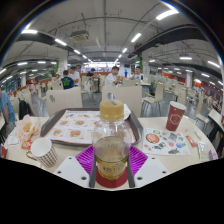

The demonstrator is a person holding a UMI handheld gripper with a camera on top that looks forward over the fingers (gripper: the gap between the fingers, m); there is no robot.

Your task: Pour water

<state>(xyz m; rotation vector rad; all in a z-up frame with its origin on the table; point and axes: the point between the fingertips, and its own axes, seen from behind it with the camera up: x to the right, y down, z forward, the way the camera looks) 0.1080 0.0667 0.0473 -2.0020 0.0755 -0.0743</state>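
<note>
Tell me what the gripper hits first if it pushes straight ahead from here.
The gripper meets nothing new first: the bottle with the red cap already sits between its fingers, apparently gripped. Beyond it, the paper placemat on the table looks nearest, though depth is hard to judge.
</note>
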